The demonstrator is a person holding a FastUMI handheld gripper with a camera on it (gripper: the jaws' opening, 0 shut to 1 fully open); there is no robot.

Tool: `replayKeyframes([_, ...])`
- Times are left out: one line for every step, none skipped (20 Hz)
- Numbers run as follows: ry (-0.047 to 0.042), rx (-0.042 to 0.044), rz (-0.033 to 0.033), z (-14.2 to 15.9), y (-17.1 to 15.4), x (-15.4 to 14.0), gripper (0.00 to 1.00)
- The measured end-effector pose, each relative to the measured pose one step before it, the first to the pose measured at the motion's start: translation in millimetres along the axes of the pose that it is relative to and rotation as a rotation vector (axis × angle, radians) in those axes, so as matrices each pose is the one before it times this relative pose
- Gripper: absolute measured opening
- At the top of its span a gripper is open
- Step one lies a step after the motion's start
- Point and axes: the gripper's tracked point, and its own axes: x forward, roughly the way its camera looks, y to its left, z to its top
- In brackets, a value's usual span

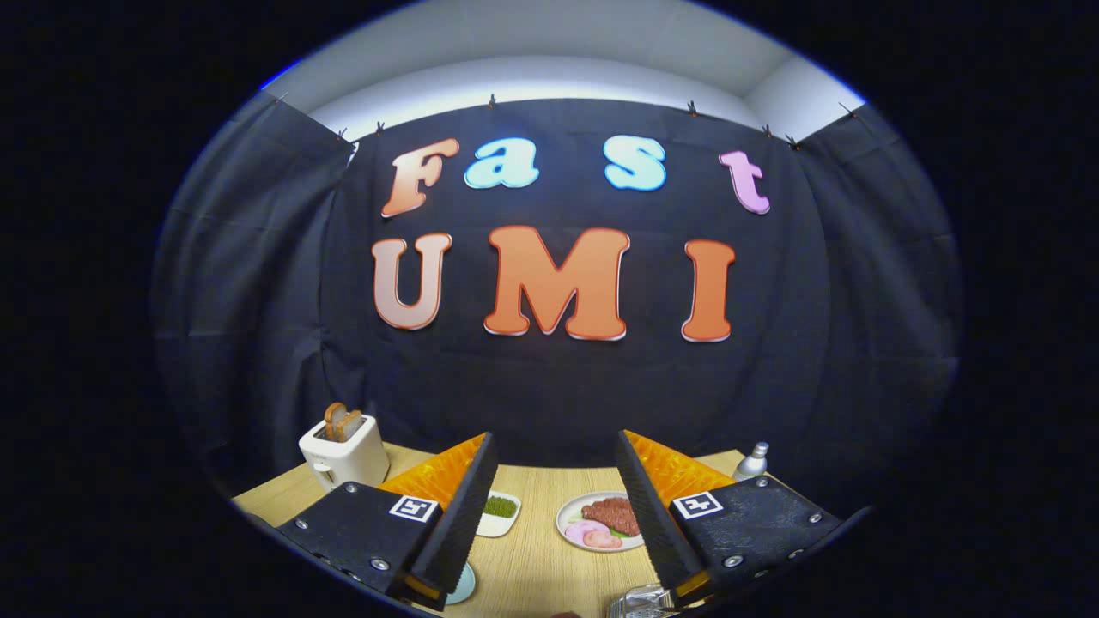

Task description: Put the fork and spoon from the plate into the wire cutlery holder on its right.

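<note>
From my remote station I saw the gripper (556, 481) held level above the wooden table (537, 566), its two fingers (464, 502) spread wide apart and grasping nothing, the bare tabletop showing between them. Beyond the fingertips, toward the far side of the table, a small white rectangular dish of green food (499, 512) lay just beside the left finger, and a round white plate of meat and pink slices (601, 521) sat partly tucked behind the right finger. Far left stood a white toaster (344, 450) with two slices of toast upright in its slots, close to the black cloth wall. Far right, a small bottle with a silvery cap (752, 462) rose behind the right finger. At the near edge, under the right finger, a bit of the wire cutlery holder (640, 602) was visible, mostly cut off. Under the left finger a pale blue rim of a plate (462, 586) peeked out; I could not make out the fork or spoon on it.
</note>
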Motion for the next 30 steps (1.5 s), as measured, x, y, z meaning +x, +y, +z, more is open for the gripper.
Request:
replayKeyframes([0.00319, -0.00299, -0.00195, -0.24, 5.56, -2.13, 0.84])
replayKeyframes([0.00601, 0.00702, 0.01054, -0.86, 8.32, -1.13, 0.84])
replayKeyframes([0.00270, 0.00835, 0.00229, 0.99, 6.42, -0.33, 0.85])
replayKeyframes([0.00376, 0.00529, 0.00704, -0.99, 6.50, 0.54, 0.86])
replayKeyframes([0.00643, 0.00037, 0.00718, -2.46, 7.26, 0.37, 0.87])
replayKeyframes([0.01109, 0.00106, 0.01478, -4.18, 8.57, -2.21, 0.87])
replayKeyframes([0.01457, 0.00119, 0.02066, -6.33, 11.87, -0.88, 0.87])
replayKeyframes([0.01669, -0.00096, 0.02337, -6.49, 13.44, 1.37, 0.88])
replayKeyframes([0.01638, -0.00241, 0.01742, -6.67, 11.20, 1.34, 0.89])
replayKeyframes([0.01363, 0.00114, 0.01822, -5.39, 11.58, 2.39, 0.91])
replayKeyframes([0.02049, 0.00404, 0.02666, -6.50, 13.74, 3.32, 0.92])
replayKeyframes([0.02358, 0.00456, 0.02359, -7.78, 13.45, 4.53, 0.94])
replayKeyframes([0.02372, 0.00335, 0.01972, -8.61, 9.66, 4.11, 0.95])
replayKeyframes([0.03330, 0.00434, 0.02263, -10.59, 12.12, 6.28, 0.96])
replayKeyframes([0.03768, 0.00385, 0.02379, -10.27, 11.76, 5.95, 0.96])
replayKeyframes([0.04307, 0.00394, 0.02497, -12.91, 12.46, 8.07, 0.97])
replayKeyframes([0.06160, 0.00324, 0.02030, -16.14, 10.07, 5.19, 0.97])
replayKeyframes([0.04938, 0.00565, 0.01835, -14.17, 8.44, 7.73, 0.97])
replayKeyframes([0.05666, 0.00349, 0.01471, -14.14, 8.59, 7.96, 0.97])
replayKeyframes([0.05776, 0.00590, 0.01615, -15.08, 7.10, 8.69, 0.97])
replayKeyframes([0.06504, 0.00669, 0.00774, -16.13, 4.65, 8.18, 0.97])
replayKeyframes([0.05802, 0.00786, 0.00840, -12.88, 4.62, 9.99, 0.97])
replayKeyframes([0.06231, 0.00534, 0.00145, -12.09, 1.70, 9.12, 0.97])
replayKeyframes([0.05239, 0.00737, 0.00935, -11.11, 2.16, 7.80, 0.97])
replayKeyframes([0.05910, 0.00536, 0.00170, -14.04, 3.70, 7.76, 0.97])
replayKeyframes([0.05420, 0.00265, 0.00951, -10.13, 2.48, 8.84, 0.97])
replayKeyframes([0.05853, -0.00223, -0.00067, -11.19, 0.39, 5.77, 0.97])
replayKeyframes([0.05231, -0.00522, 0.00575, -9.54, 2.78, 7.33, 0.96])
replayKeyframes([0.05353, -0.00378, -0.00493, -10.31, 0.53, 6.44, 0.96])
replayKeyframes([0.04093, -0.00527, 0.00764, -6.38, 2.38, 5.50, 0.94])
